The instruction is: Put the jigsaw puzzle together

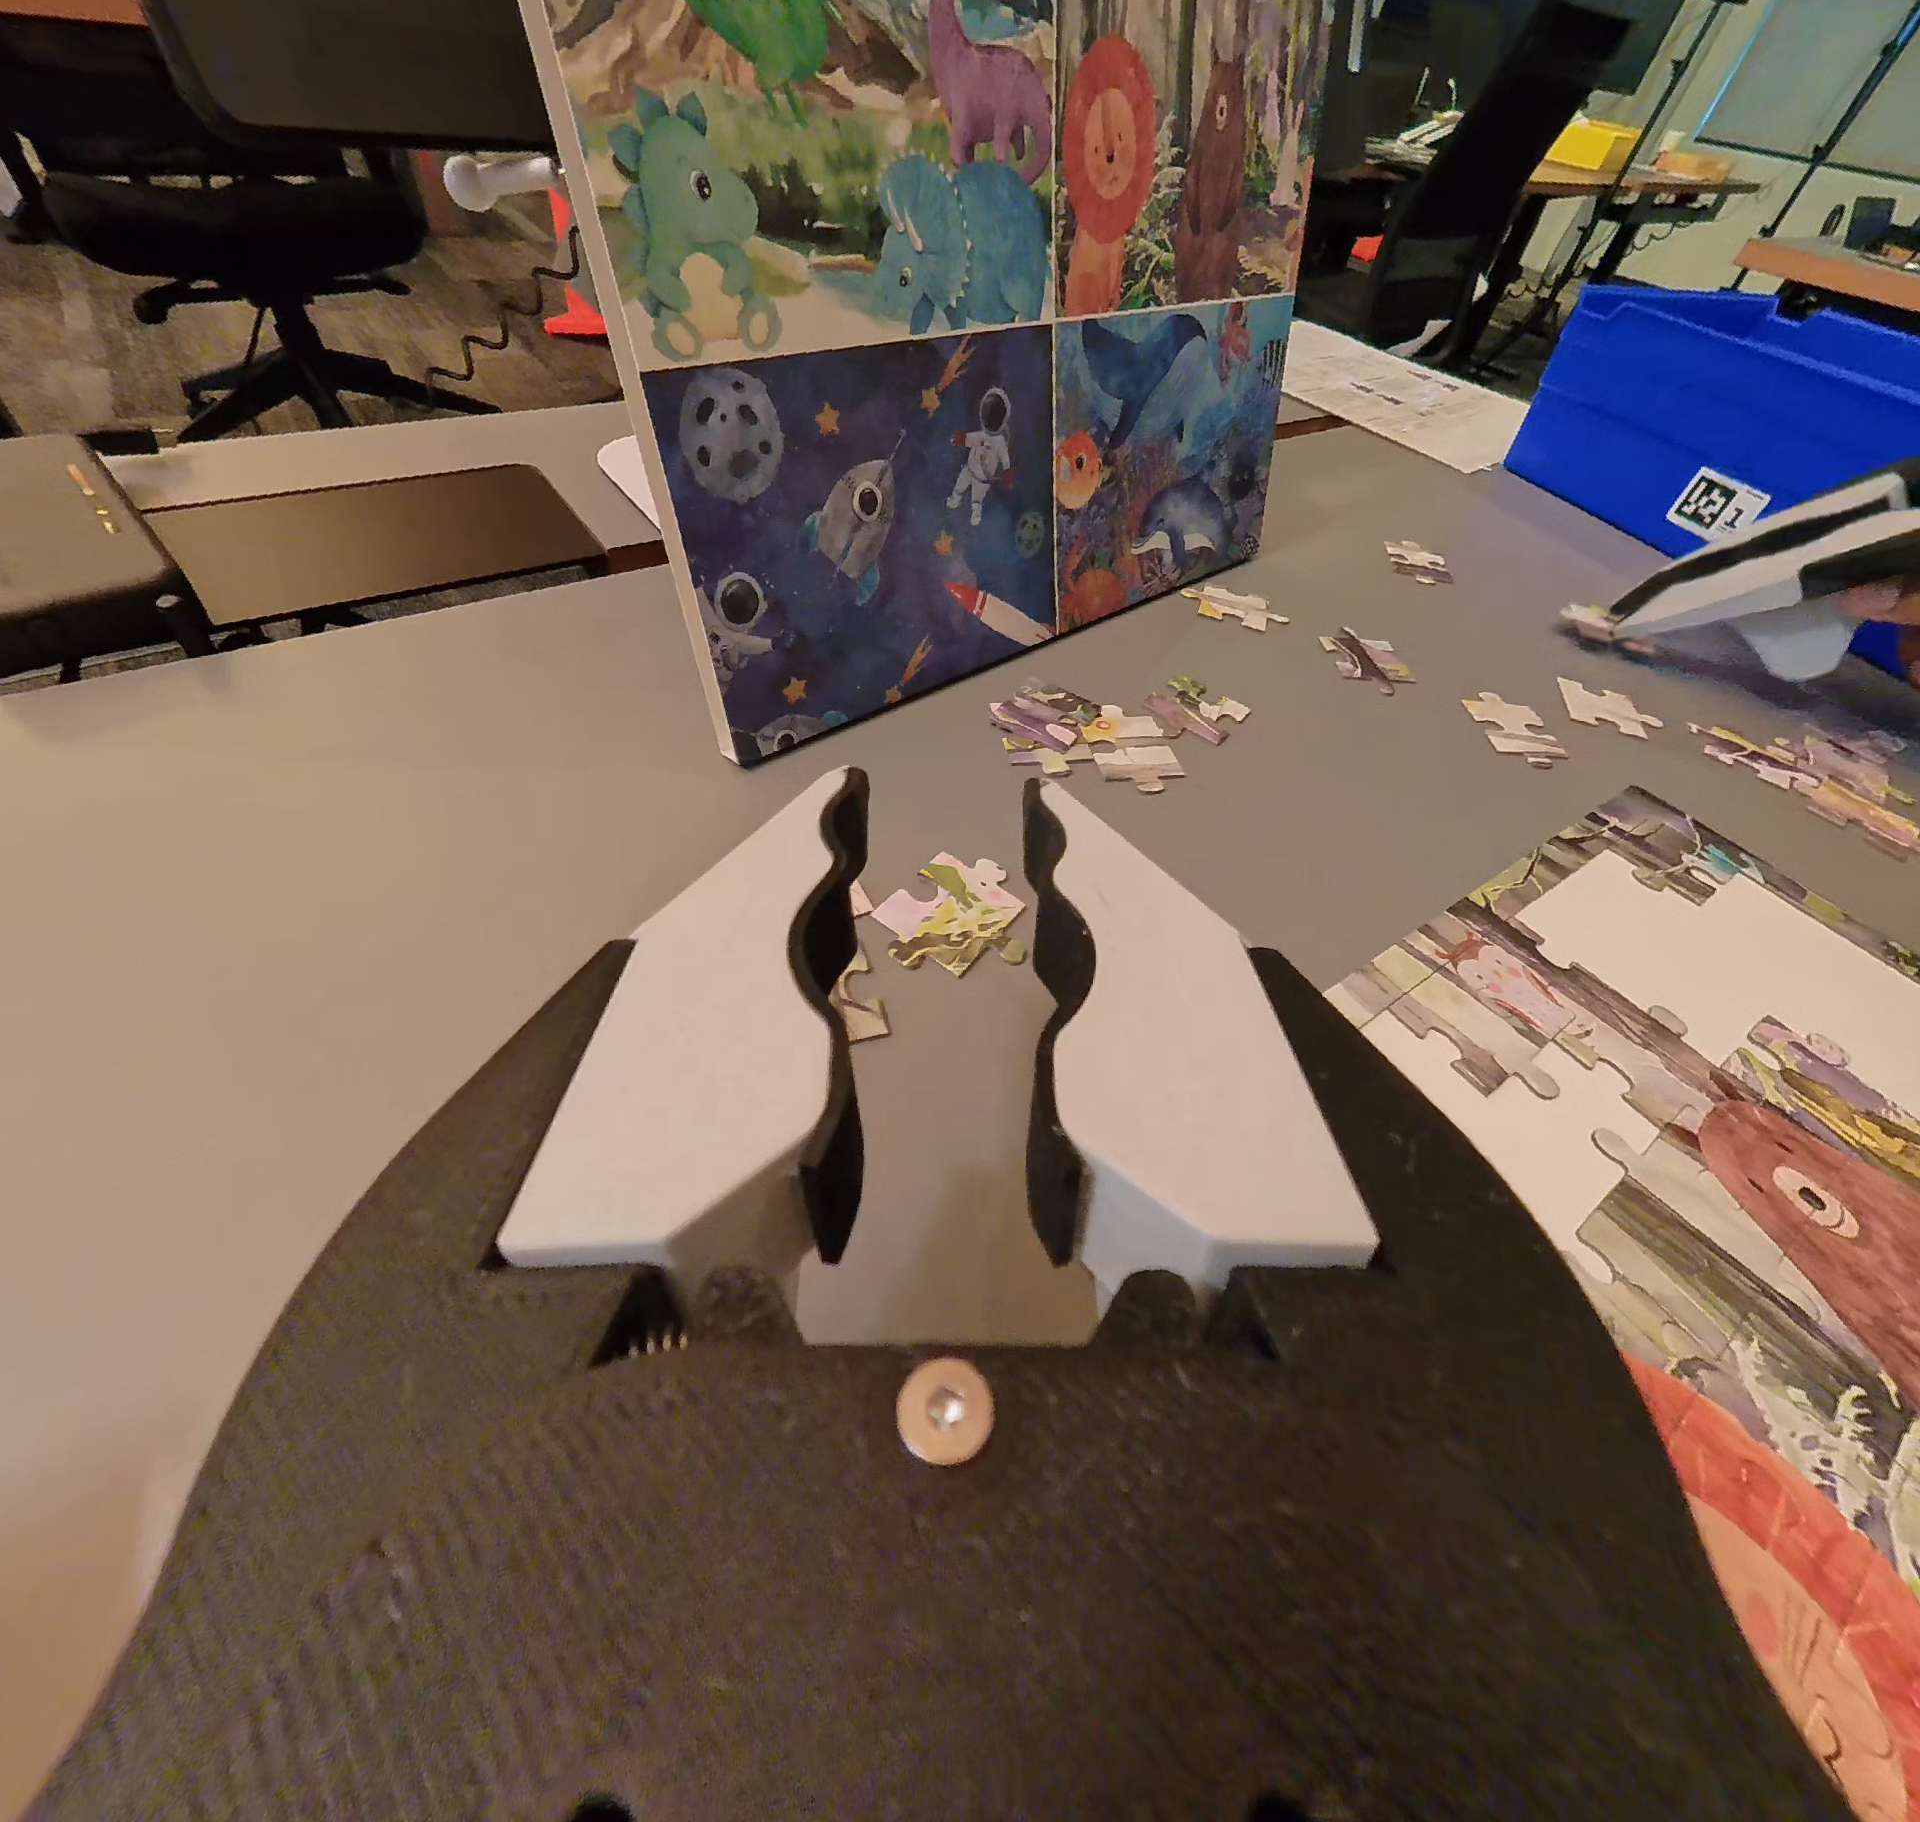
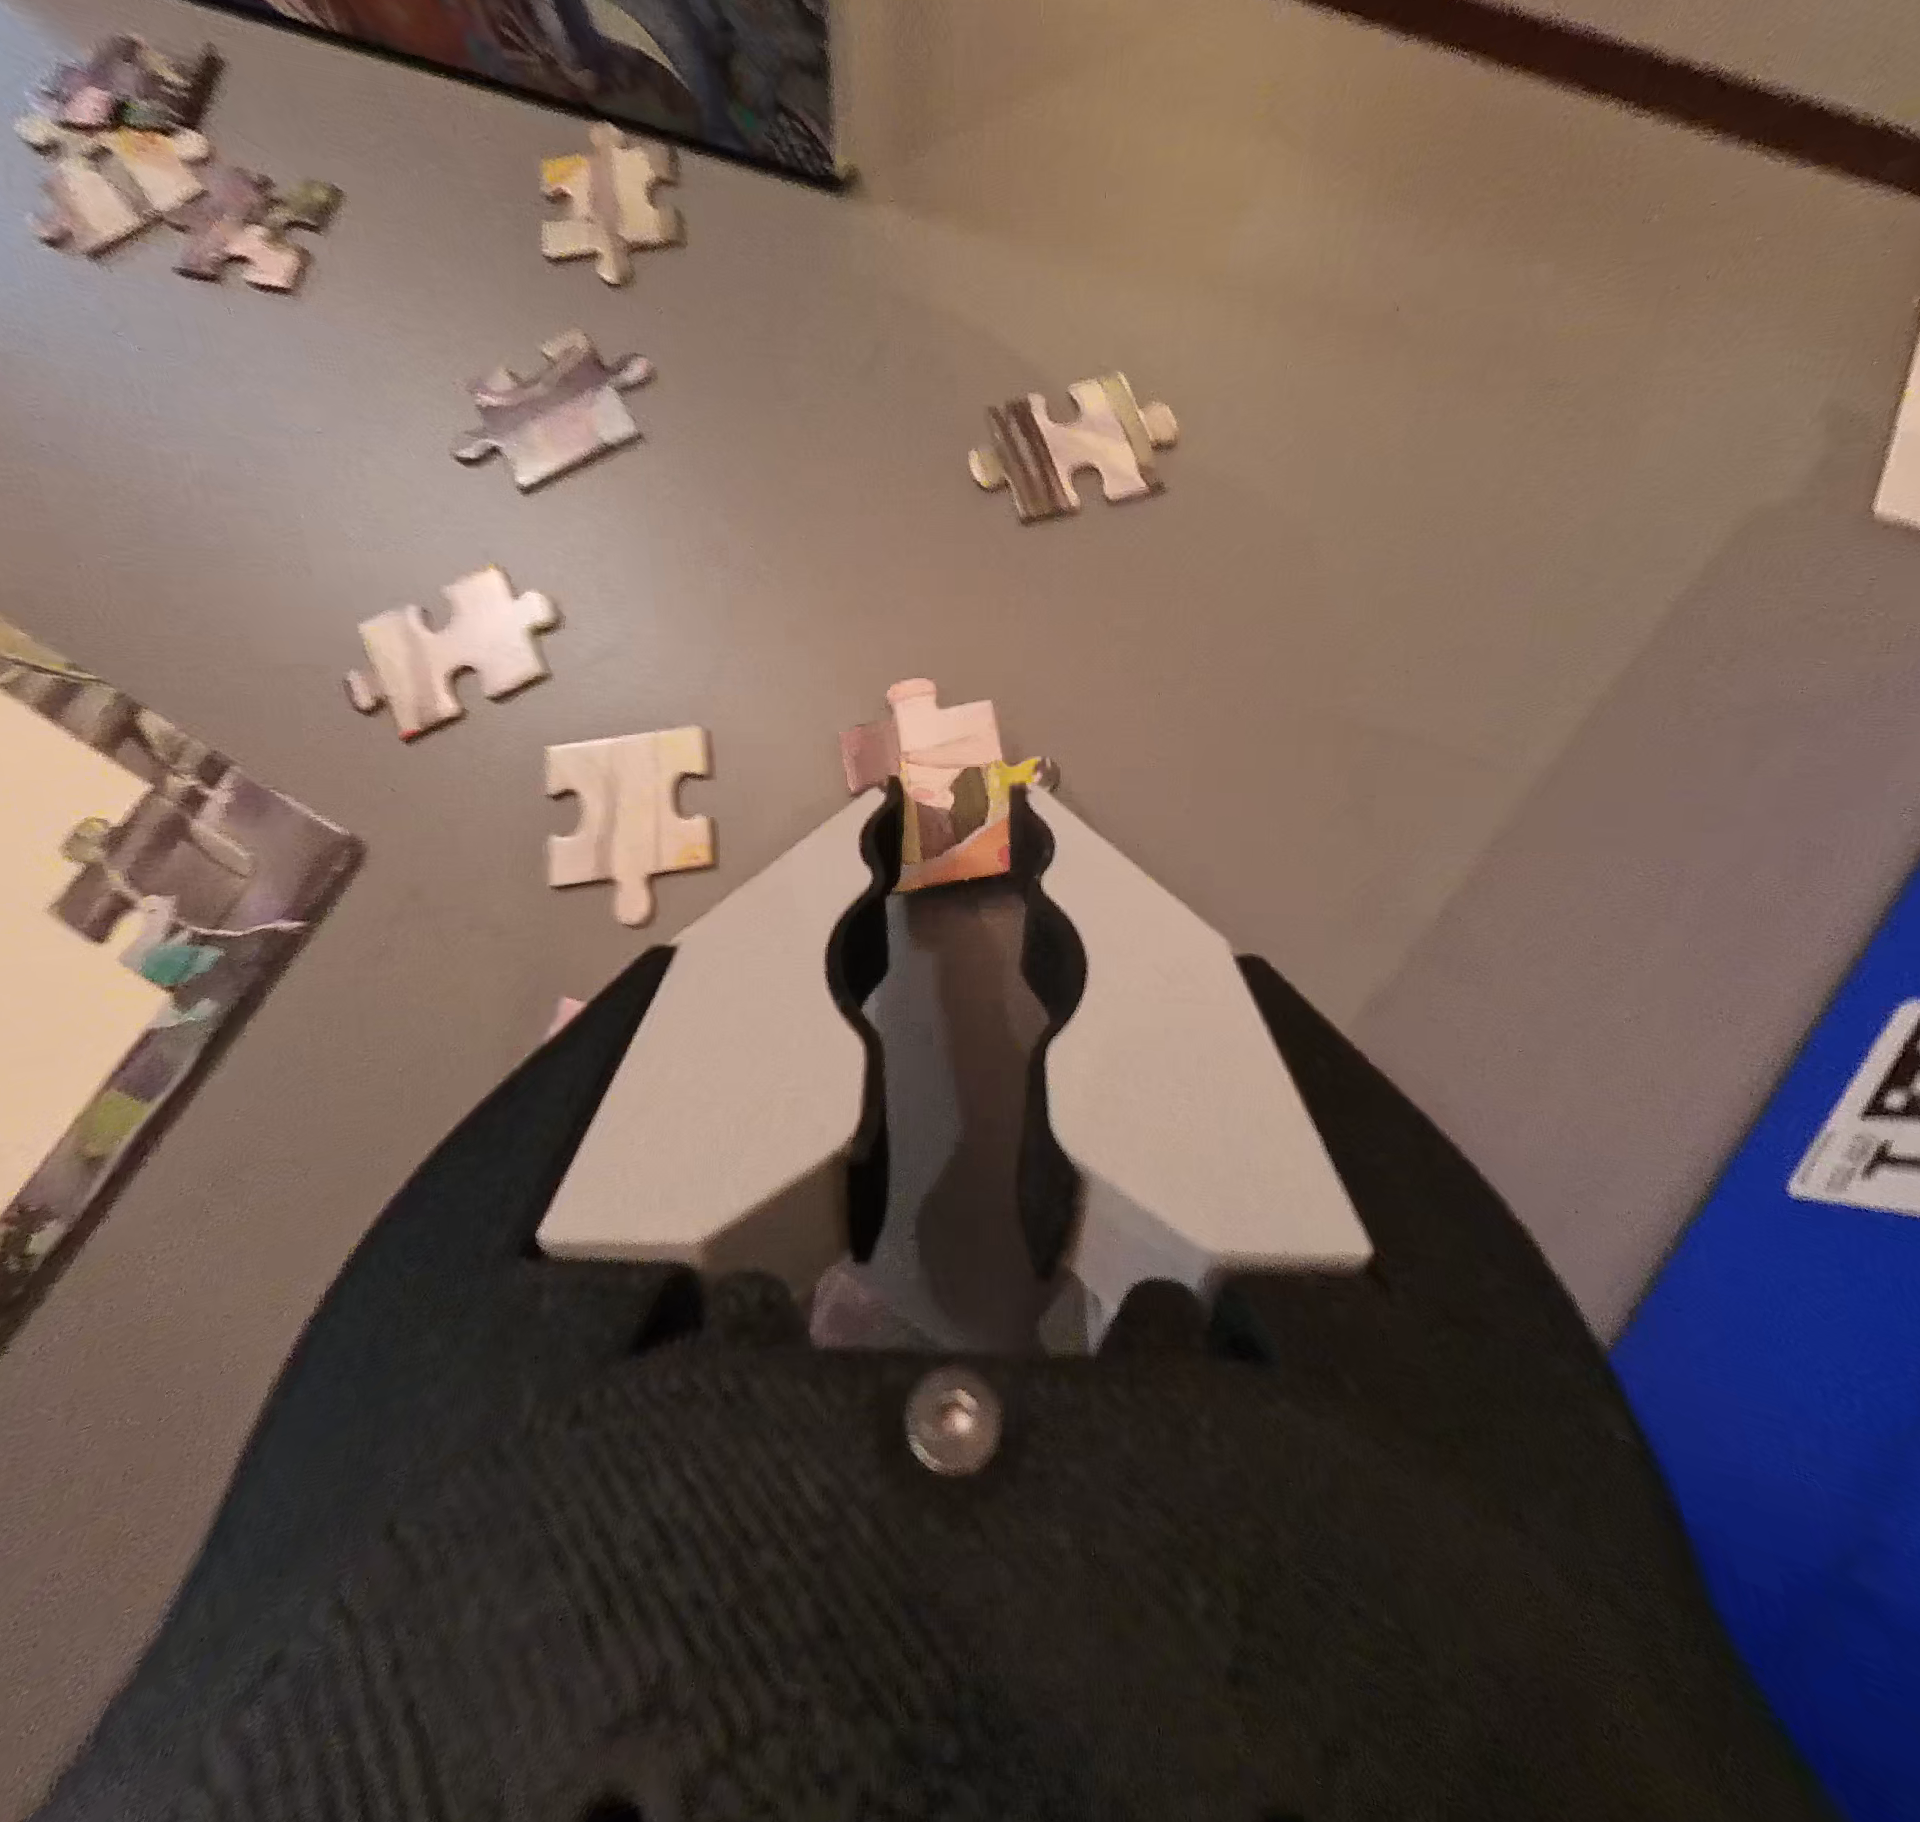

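The partly built puzzle (image 1: 1714, 1149) lies on the grey table at the right, with a bear and a bare white middle; its corner shows in the right wrist view (image 2: 208, 868). My left gripper (image 1: 945, 796) is open and empty, just above loose pieces (image 1: 951, 915) on the table. My right gripper (image 2: 951, 806) is shut on a puzzle piece (image 2: 945, 796) at its tips, low over the table. It also shows far right in the left wrist view (image 1: 1621, 619). Several loose pieces (image 2: 629, 816) lie scattered to the left of it.
The upright puzzle box (image 1: 935, 338) with four pictures stands at the back of the table. A blue bin (image 1: 1704, 401) sits at the far right, and shows in the right wrist view (image 2: 1787, 1409). More loose pieces (image 1: 1112, 728) lie by the box. Office chairs stand behind. My right fingertips sit around 40 cm from my left ones.
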{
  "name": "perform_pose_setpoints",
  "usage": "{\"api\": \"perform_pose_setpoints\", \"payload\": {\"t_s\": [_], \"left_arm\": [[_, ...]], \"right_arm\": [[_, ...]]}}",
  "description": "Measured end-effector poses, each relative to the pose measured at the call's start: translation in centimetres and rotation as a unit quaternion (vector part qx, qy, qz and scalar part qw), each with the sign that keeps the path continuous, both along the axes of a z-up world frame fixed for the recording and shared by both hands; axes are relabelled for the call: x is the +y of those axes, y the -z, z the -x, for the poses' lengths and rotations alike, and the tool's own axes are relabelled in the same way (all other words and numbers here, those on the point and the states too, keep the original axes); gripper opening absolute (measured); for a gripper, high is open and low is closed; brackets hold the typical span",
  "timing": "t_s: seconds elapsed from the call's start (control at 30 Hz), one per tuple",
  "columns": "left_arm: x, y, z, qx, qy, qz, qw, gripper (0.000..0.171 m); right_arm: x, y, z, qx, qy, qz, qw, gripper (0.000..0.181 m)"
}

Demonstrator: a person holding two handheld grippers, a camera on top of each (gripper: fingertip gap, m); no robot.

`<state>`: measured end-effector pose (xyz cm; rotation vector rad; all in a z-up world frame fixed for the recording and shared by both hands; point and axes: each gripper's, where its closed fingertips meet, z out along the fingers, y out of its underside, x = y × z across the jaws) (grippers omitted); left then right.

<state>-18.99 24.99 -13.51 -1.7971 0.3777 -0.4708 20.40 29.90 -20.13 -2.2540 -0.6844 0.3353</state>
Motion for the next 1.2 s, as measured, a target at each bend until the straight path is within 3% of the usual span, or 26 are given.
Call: {"api": "perform_pose_setpoints", "payload": {"t_s": [0.03,0.1,0.27,0.4,0.57,0.7,0.97,1.17,1.2], "left_arm": [[0.0,0.0,0.0,0.0,0.001,-0.001,1.0,0.027],[-0.1,-0.1,-0.1,-0.001,0.003,-0.003,1.0,0.027],[-0.6,-0.6,-1.3,-0.005,0.027,-0.011,1.0,0.028],[-0.9,-0.3,-2.2,0.035,0.037,-0.026,0.998,0.028],[-1.1,0.0,-3.0,0.059,0.048,-0.031,0.997,0.027],[-1.1,0.1,-3.0,0.054,0.049,-0.028,0.997,0.027],[-1.2,0.1,-3.1,0.054,0.051,-0.027,0.997,0.027],[-1.2,0.1,-3.1,0.052,0.052,-0.026,0.997,0.027],[-1.2,0.1,-3.1,0.053,0.052,-0.027,0.997,0.027]], "right_arm": [[-0.1,-0.6,0.6,0.007,-0.017,-0.013,1.0,0.018],[-0.7,-2.1,2.3,0.028,-0.063,-0.043,0.997,0.0],[-4.3,-5.8,6.9,0.075,-0.196,-0.096,0.973,0.0],[-3.2,-5.7,5.5,0.039,-0.154,-0.113,0.981,0.0],[-0.9,-4.8,1.2,0.075,-0.041,-0.072,0.994,0.022],[-0.5,-3.5,0.9,0.086,-0.028,-0.049,0.995,0.033],[-0.1,0.4,1.7,0.026,-0.032,-0.012,0.999,0.051],[0.5,1.1,1.0,0.0,-0.025,-0.023,0.999,0.028],[0.3,1.1,1.2,0.003,-0.033,-0.021,0.999,0.013]]}}
